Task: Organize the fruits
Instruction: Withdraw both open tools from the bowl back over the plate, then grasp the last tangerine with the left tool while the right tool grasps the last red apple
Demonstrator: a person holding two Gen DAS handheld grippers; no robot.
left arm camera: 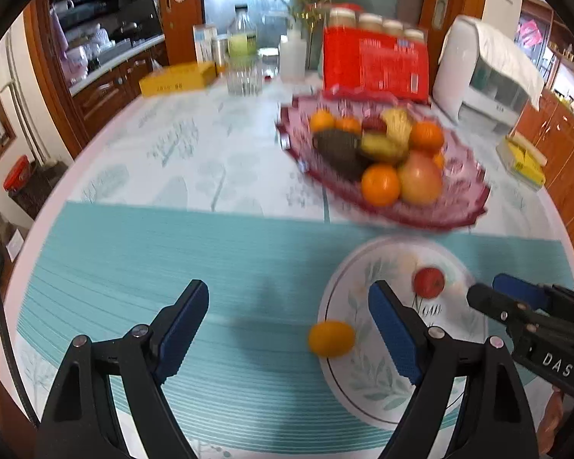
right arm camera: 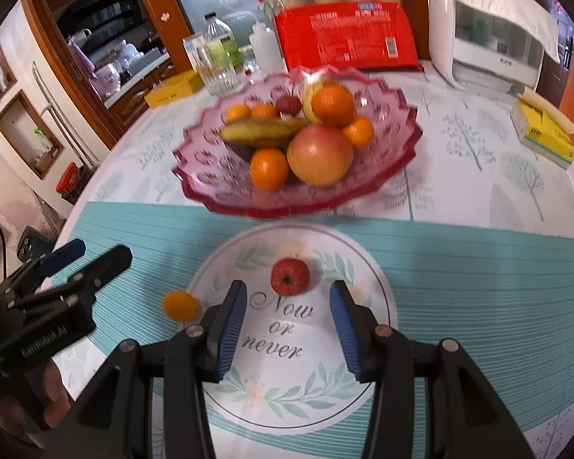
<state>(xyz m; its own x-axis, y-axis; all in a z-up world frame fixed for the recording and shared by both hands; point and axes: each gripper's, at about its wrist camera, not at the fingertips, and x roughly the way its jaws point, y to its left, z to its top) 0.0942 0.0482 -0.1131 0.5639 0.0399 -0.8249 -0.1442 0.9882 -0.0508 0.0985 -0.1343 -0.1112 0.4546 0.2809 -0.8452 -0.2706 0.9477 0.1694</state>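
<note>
Both claws hang empty over the teal mat, left gripper (left arm camera: 289, 321) spread wide, right gripper (right arm camera: 288, 323) spread narrower above the printed plate (right arm camera: 367, 344), with a small orange fruit (right arm camera: 180, 305) at 9 o'clock off the plate's rim, a red fruit (right arm camera: 290, 275) at 12 o'clock on it, and the pink fruit bowl (right arm camera: 386, 176) beyond.

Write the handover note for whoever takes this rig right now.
Left hand-held gripper: open, empty, over the teal mat.
Right hand-held gripper: open, empty, over the white plate.
Small red fruit lies on the plate; small orange fruit lies at the plate's left rim.
Pink glass bowl behind the plate holds the other fruit.
Done: one fruit plated. Left: the small orange fruit, and whatever sorting of the bowl remains.
</note>
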